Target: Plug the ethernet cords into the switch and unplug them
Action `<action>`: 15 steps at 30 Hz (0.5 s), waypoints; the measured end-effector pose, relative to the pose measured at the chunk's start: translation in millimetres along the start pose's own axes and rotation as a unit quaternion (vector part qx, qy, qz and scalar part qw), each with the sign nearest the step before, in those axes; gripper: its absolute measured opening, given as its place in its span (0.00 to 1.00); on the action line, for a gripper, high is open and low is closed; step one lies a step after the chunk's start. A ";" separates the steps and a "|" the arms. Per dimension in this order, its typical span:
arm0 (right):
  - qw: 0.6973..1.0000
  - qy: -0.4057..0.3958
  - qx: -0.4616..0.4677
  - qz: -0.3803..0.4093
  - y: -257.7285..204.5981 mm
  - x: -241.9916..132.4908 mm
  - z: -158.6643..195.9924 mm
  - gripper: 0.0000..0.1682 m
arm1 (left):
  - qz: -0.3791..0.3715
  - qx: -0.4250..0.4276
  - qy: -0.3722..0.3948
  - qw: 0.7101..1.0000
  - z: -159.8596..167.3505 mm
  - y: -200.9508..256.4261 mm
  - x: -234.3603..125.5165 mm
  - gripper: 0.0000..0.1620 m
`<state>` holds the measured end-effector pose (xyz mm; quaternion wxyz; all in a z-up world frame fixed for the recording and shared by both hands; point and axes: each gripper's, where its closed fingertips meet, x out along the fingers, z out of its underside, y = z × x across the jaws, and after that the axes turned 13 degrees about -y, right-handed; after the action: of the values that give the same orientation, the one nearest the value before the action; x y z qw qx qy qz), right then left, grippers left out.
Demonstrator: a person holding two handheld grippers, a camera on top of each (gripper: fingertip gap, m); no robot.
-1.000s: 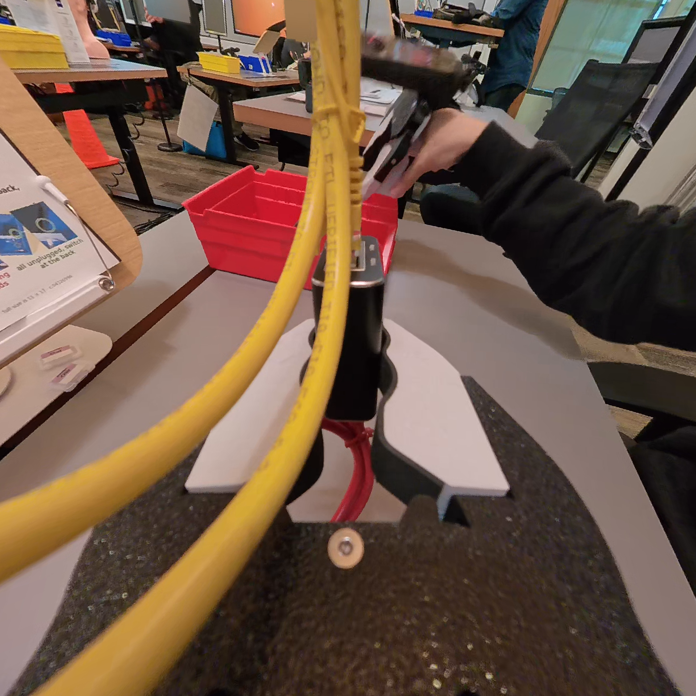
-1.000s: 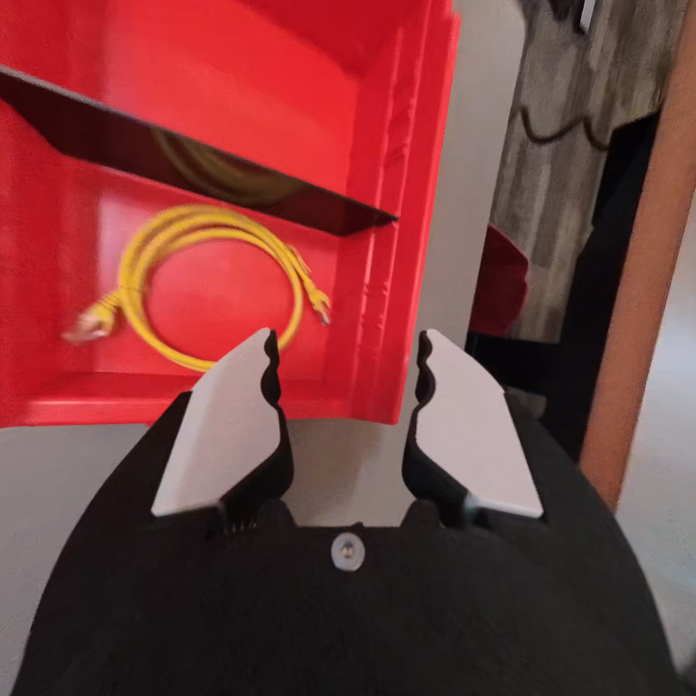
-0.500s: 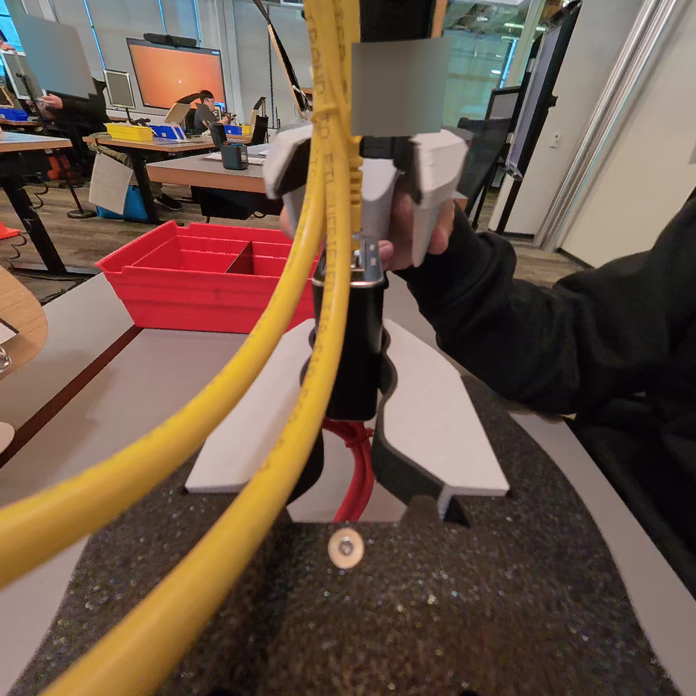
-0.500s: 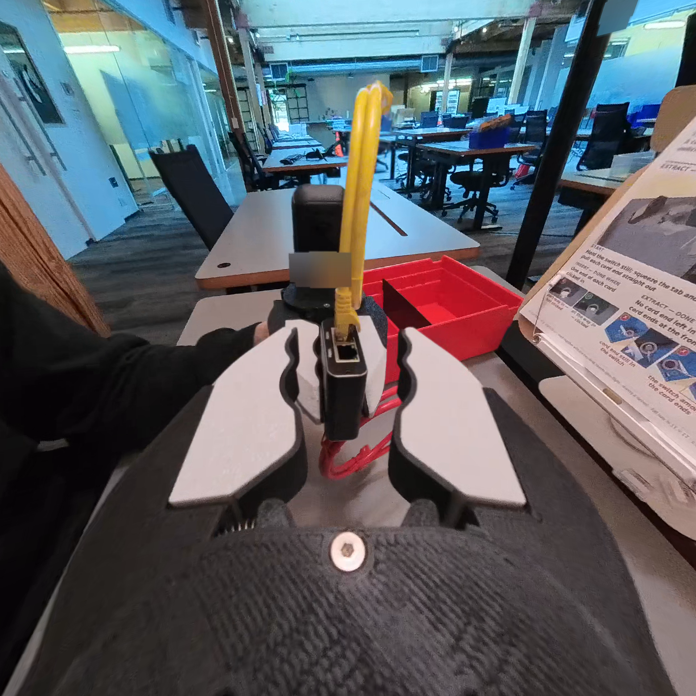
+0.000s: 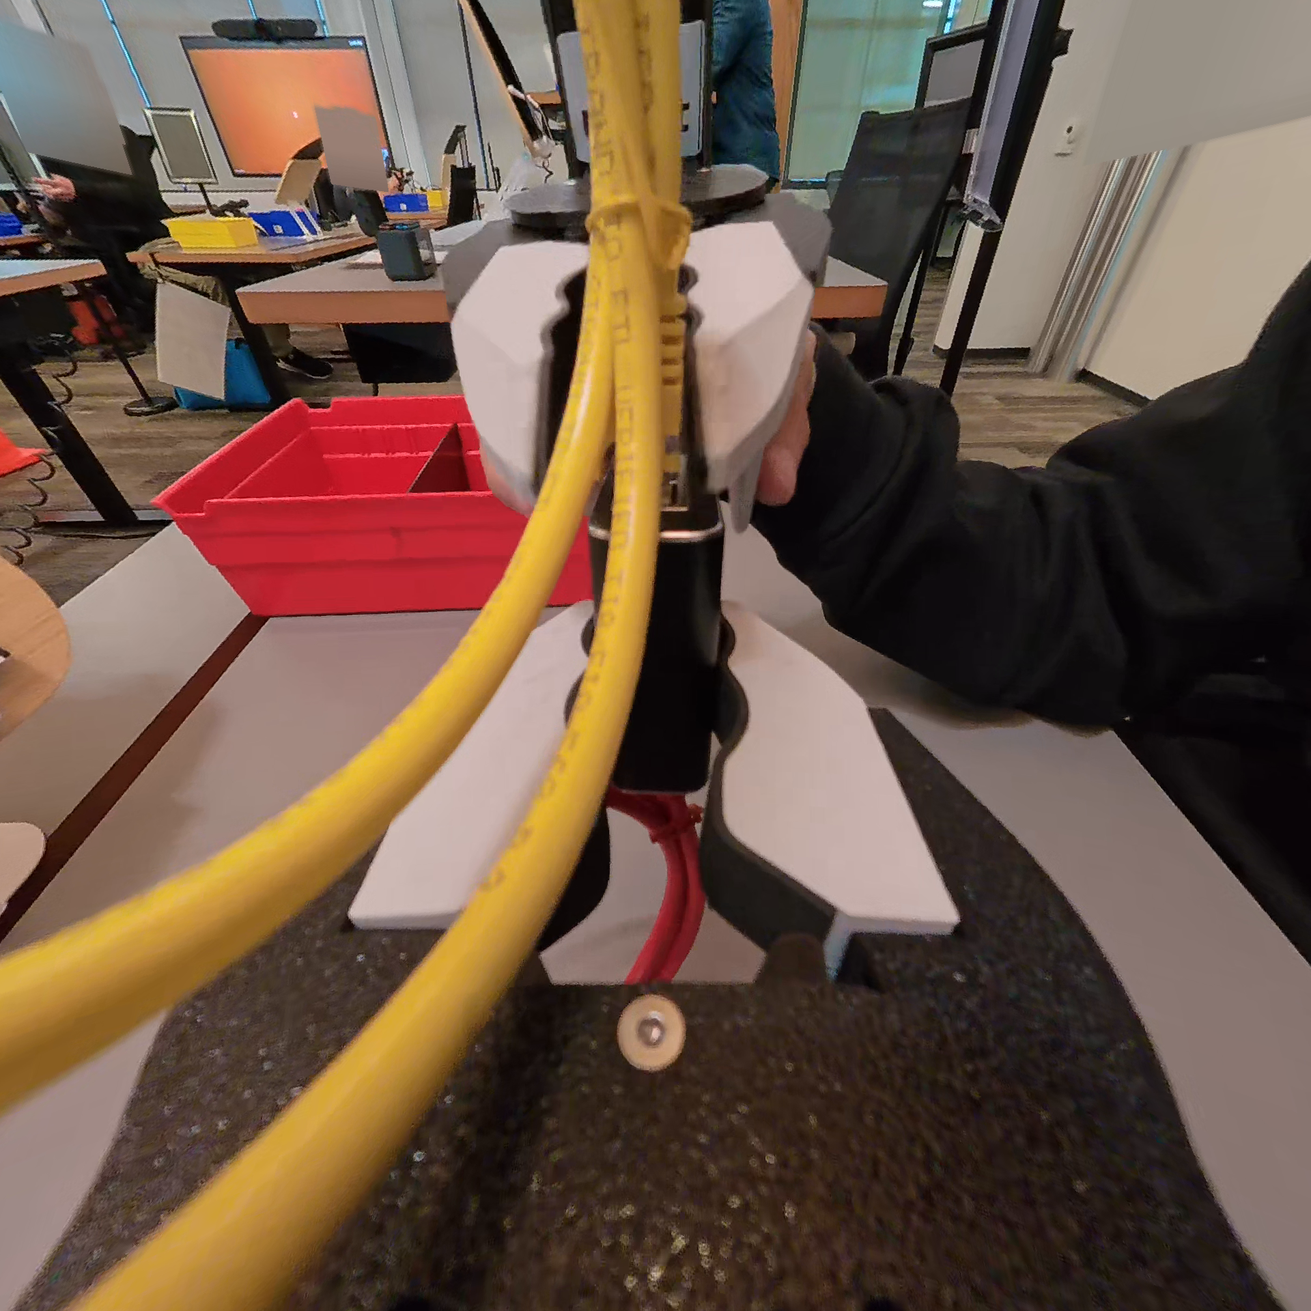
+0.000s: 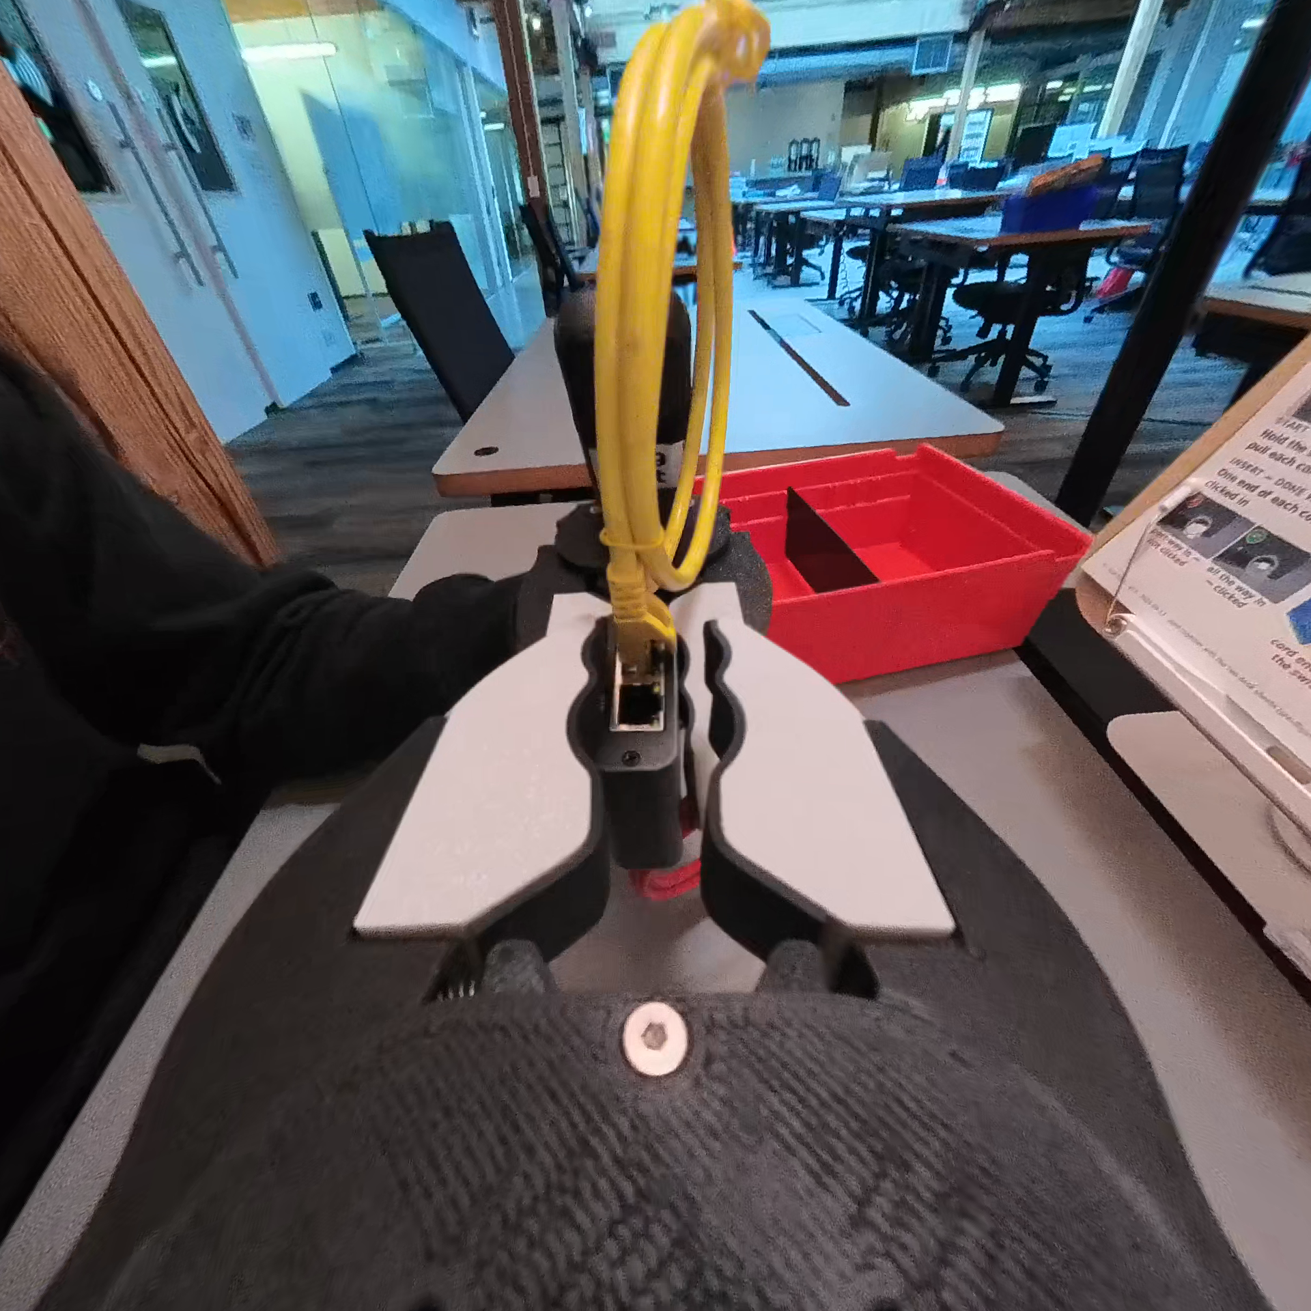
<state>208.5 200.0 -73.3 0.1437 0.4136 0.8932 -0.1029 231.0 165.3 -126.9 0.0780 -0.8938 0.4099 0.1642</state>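
Note:
My left gripper (image 5: 656, 638) is shut on a small black switch (image 5: 667, 638) and holds it upright above the table. A looped yellow ethernet cord (image 5: 426, 780) rises from the switch, with one plug (image 5: 670, 426) seated in its top. A red cord (image 5: 674, 887) hangs under the switch. In the right wrist view, my right gripper (image 6: 649, 667) is open, with its fingers on either side of the switch (image 6: 638, 794) just below the yellow plug (image 6: 635, 624). An empty port (image 6: 637, 706) faces this camera. The right gripper also shows in the left wrist view (image 5: 617, 482), around the plug.
A red divided bin (image 5: 355, 539) stands on the grey table (image 5: 284, 709) behind the switch; it also shows in the right wrist view (image 6: 922, 603). An instruction sheet on a wooden stand (image 6: 1206, 567) is at the right. A person's black sleeve (image 5: 1064, 567) reaches in from the right. My right fingertips sit around 6 cm from my left ones.
My right gripper left the red bin, turned to face the left gripper and closed in until its fingers straddle the switch top and plug. The left gripper kept hold of the switch.

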 end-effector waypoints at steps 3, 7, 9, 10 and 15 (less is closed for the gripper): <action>1.000 -0.012 -0.015 0.004 -0.1 6.7 0.9 0.10 | -0.012 0.002 -0.006 1.000 0.8 -2.5 0.6 0.16; 1.000 -0.013 -0.022 0.016 2.2 6.2 -0.9 0.09 | -0.019 -0.001 -0.002 1.000 -0.7 -4.6 -0.6 0.16; 1.000 -0.012 -0.012 0.024 4.8 5.5 -0.3 0.09 | -0.024 -0.007 -0.005 1.000 -0.2 -6.7 -0.2 0.16; 1.000 -0.013 -0.009 0.023 5.0 5.6 0.3 0.09 | -0.024 -0.007 -0.005 1.000 0.1 -6.7 0.1 0.16; 1.000 -0.003 -0.018 0.019 1.3 3.2 -3.1 0.09 | -0.023 -0.004 0.003 1.000 -3.7 -4.9 -0.7 0.16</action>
<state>206.9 204.0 -71.5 0.1556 0.4277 0.8864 -0.0849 235.1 168.0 -123.2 0.0768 -0.9036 0.3891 0.1616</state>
